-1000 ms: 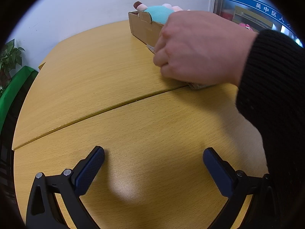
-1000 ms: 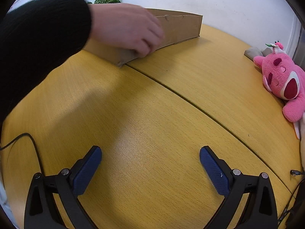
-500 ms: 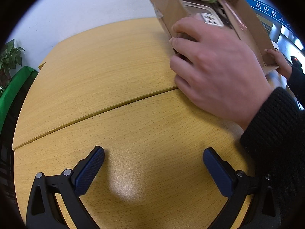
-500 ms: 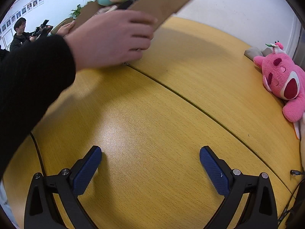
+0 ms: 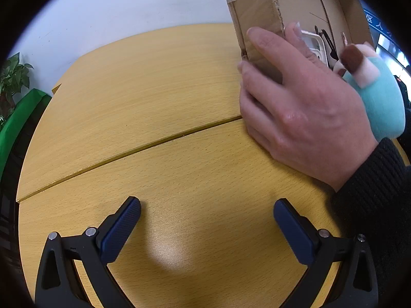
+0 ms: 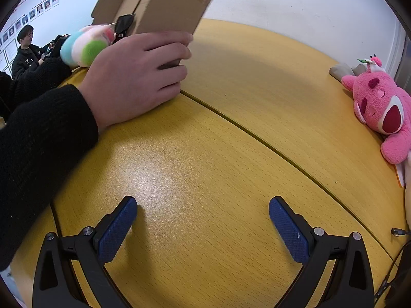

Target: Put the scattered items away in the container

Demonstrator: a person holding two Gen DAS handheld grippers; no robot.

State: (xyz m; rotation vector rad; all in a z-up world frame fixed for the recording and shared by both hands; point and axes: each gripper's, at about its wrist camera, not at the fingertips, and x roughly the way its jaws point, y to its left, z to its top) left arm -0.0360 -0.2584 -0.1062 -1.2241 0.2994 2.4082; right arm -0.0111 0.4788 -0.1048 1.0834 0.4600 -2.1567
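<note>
A bare hand (image 5: 295, 107) in a black sleeve grips a cardboard box (image 5: 257, 12) and tips it steeply over the wooden table (image 5: 154, 102). A teal plush toy (image 5: 377, 97), a white item and dark sunglasses (image 6: 123, 24) spill at its open side. The box (image 6: 167, 2) and hand (image 6: 133, 77) also show in the right wrist view, with the plush (image 6: 84, 46) sliding out. My left gripper (image 5: 206, 220) is open and empty low over the table, short of the box. My right gripper (image 6: 203, 218) is open and empty too.
A pink plush bear (image 6: 380, 110) lies at the table's far right edge against the wall. A green plant (image 5: 12, 82) stands left of the table. A seated person (image 6: 25, 48) is in the background. A cable end (image 6: 398, 231) lies at right.
The hand has lifted the box from flat on the table and tipped it steeply. The plush and other items are sliding out. Both grippers have stayed still.
</note>
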